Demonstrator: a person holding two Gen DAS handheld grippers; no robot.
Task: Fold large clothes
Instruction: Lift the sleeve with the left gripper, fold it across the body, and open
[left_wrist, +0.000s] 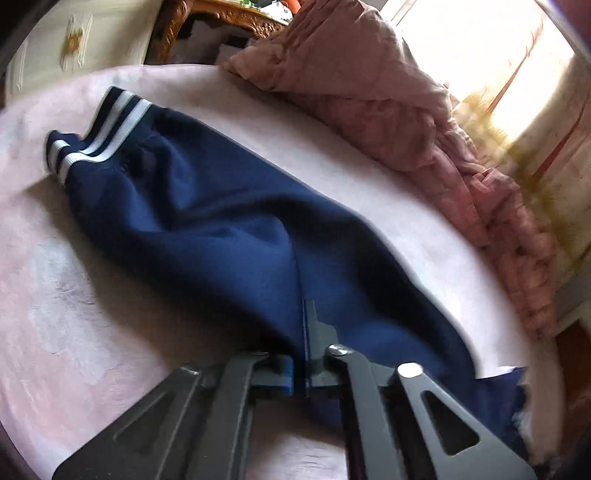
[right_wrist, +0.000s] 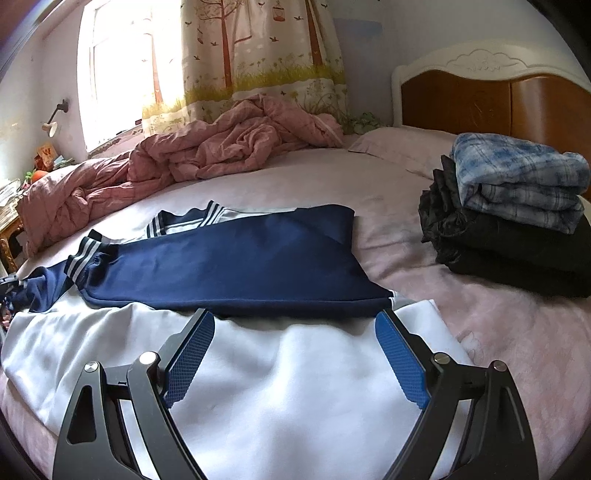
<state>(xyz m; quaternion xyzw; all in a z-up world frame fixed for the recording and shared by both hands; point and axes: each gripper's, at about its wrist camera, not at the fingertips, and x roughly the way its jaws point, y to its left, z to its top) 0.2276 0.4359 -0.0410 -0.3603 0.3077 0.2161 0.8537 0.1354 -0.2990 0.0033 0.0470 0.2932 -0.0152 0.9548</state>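
A navy and white jacket lies on the pink bed. In the right wrist view its white body (right_wrist: 295, 373) is spread flat in front, with a navy sleeve (right_wrist: 240, 273) folded across it. My right gripper (right_wrist: 295, 328) is open, low over the white body, holding nothing. In the left wrist view my left gripper (left_wrist: 301, 365) is shut on the other navy sleeve (left_wrist: 221, 229), lifting it; its striped cuff (left_wrist: 96, 129) rests on the bed. The left gripper also shows at the left edge of the right wrist view (right_wrist: 7, 288).
A crumpled pink quilt (right_wrist: 192, 155) lies along the far side of the bed by the curtain. A stack of folded clothes (right_wrist: 513, 218), plaid on black, sits at the right near the headboard (right_wrist: 491, 99). A carved wooden table (left_wrist: 229, 18) stands beyond the bed.
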